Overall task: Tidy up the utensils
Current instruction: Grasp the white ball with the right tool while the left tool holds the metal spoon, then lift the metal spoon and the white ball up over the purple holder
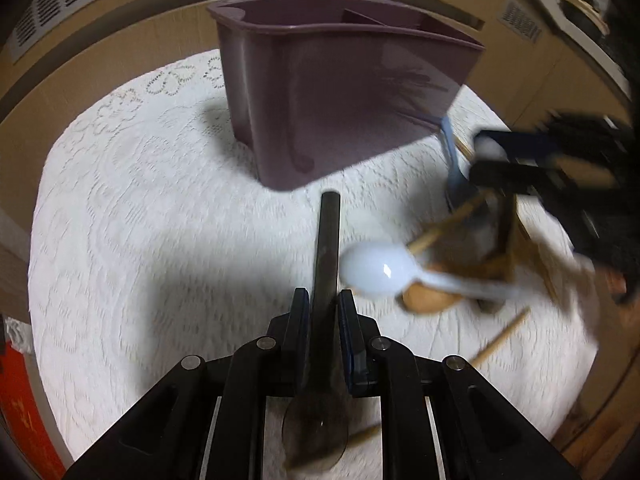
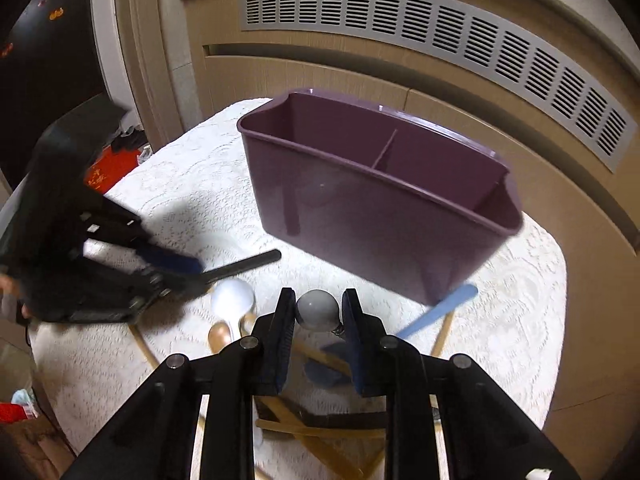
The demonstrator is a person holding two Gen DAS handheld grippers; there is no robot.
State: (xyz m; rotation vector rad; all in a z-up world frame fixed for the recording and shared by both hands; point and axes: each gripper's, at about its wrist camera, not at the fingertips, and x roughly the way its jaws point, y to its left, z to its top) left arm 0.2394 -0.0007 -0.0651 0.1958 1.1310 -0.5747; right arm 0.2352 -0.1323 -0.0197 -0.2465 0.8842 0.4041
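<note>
On the white lace tablecloth [image 1: 140,208] stands the purple bin [image 2: 376,208] with two empty parts, while the left gripper [image 1: 324,308] pinches a dark spoon [image 1: 327,248] and the right gripper [image 2: 316,312] squeezes a gray ball-topped utensil [image 2: 316,309], probably to drop them in.

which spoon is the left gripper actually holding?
The dark spoon. It is clamped by its handle in the left gripper; the white spoon, wooden spoon and blue spoon lie loose on the table.
</note>
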